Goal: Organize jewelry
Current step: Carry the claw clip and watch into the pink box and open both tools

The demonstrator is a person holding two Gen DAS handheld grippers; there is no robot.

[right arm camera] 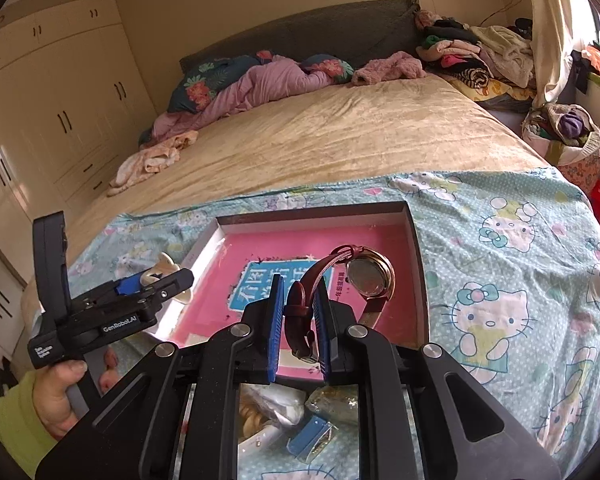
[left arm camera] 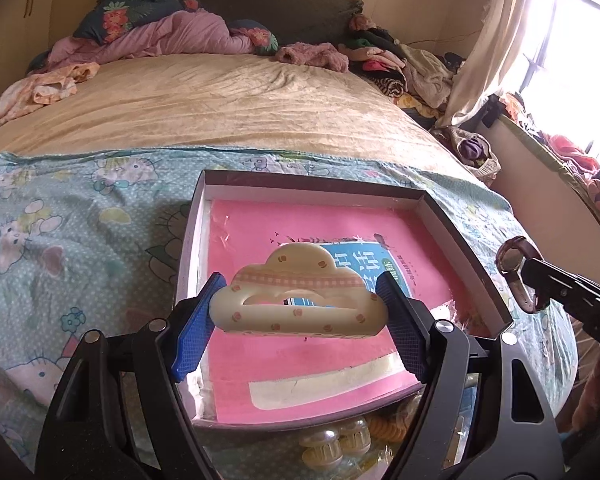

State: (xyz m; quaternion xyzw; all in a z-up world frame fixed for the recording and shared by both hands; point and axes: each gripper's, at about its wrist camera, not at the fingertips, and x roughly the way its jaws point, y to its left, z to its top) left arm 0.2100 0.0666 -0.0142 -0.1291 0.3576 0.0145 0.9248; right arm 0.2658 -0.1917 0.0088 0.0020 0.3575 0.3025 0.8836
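Bed (left arm camera: pixel 228 100) carries shallow box (left arm camera: pixel 456 224); above it, left gripper (left arm camera: pixel 300 312) clamps cloud hair clip (left arm camera: pixel 296 300), right gripper (right arm camera: pixel 298 320) pinches watch (right arm camera: pixel 370 276) strap

hair clip (left arm camera: pixel 300 300): cream, pink checked band, small pink dots | watch (right arm camera: pixel 364 280): maroon strap, rose-gold case | box (left arm camera: pixel 460 232) lining: pink, blue label | sheet (right arm camera: pixel 520 280): pale blue, cartoon-cat print | bed (left arm camera: pixel 240 100): tan
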